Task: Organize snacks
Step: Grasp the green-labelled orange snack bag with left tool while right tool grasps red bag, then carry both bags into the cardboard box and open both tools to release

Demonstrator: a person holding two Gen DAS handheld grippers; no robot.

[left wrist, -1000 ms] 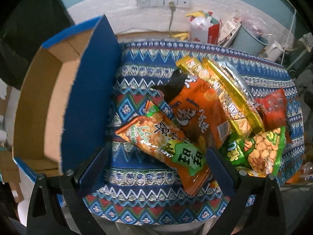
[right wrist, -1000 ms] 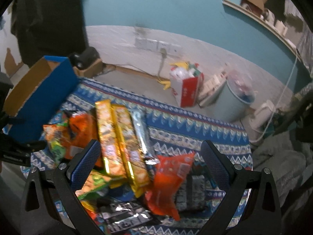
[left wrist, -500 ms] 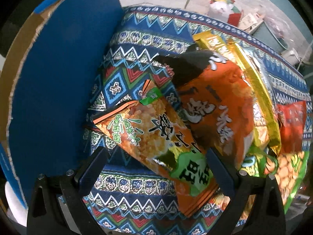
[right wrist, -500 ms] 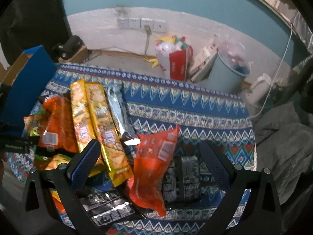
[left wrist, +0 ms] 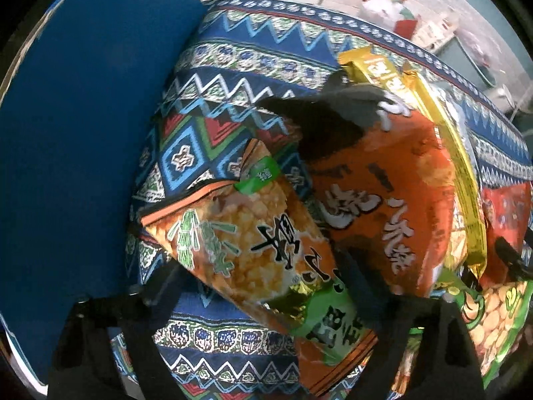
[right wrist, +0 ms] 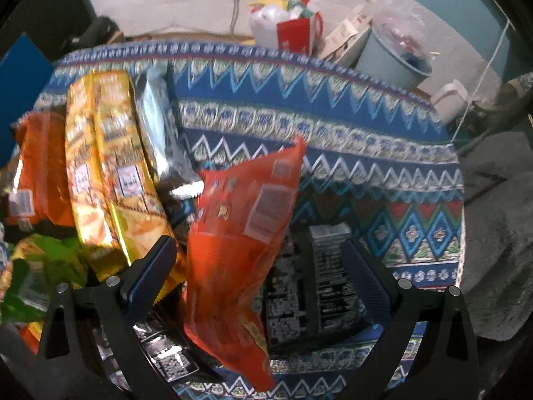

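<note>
A: Low in the left view, the left tongs [left wrist: 263, 286] gape wide around the green-and-orange bag [left wrist: 253, 250], gripping nothing yet.

B: Why that one?

A: My guess: it lies nearest the blue box [left wrist: 83, 133] filling the frame's left side.

B: And the other side?

A: Right tongs [right wrist: 256, 283] spread wide too, straddling the red packet [right wrist: 240, 233] at lower centre; contact unclear. Other snacks crowd the bench [right wrist: 333, 126] at left.

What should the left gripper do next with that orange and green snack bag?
Probably close. The left hand-held gripper is open, its fingers on either side of the orange and green snack bag, so a squeeze should catch it. The blue box stands just beside it.
</note>
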